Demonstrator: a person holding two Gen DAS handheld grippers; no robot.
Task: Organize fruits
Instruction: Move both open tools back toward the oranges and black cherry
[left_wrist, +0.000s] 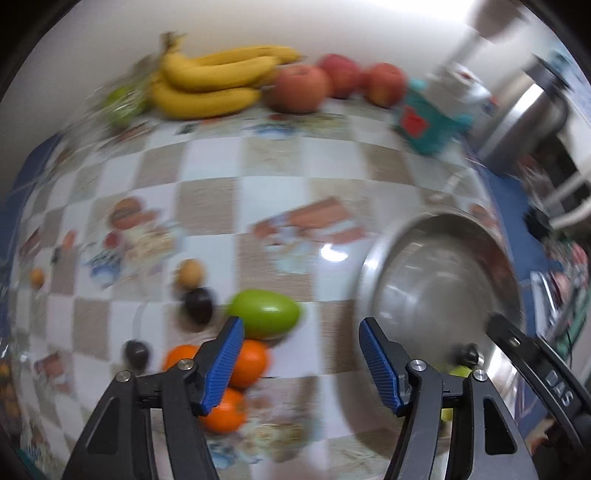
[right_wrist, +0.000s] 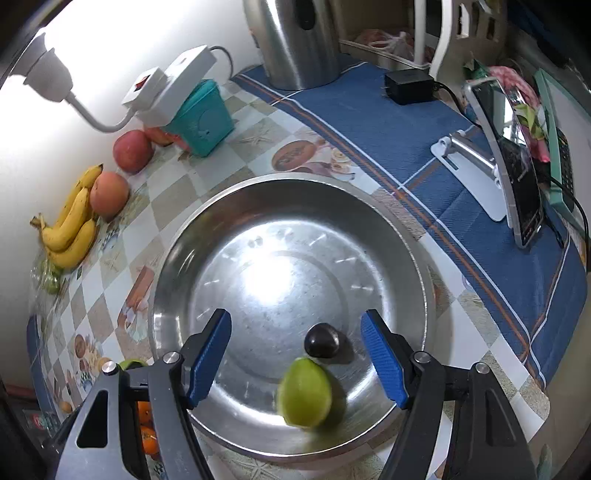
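Right gripper (right_wrist: 295, 354) poised open-jawed over steel bowl (right_wrist: 177, 266).

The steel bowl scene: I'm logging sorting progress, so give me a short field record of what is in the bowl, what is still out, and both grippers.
bowl: wide round stainless steel bowl on the checkered tablecloth
in bowl: one green oval fruit and one small dark round fruit
still out, near: another green oval fruit, orange round fruits, small dark fruits
still out, by wall: yellow banana bunch, red apples
left gripper: open, empty, above the tablecloth
right gripper: open, empty, over the bowl
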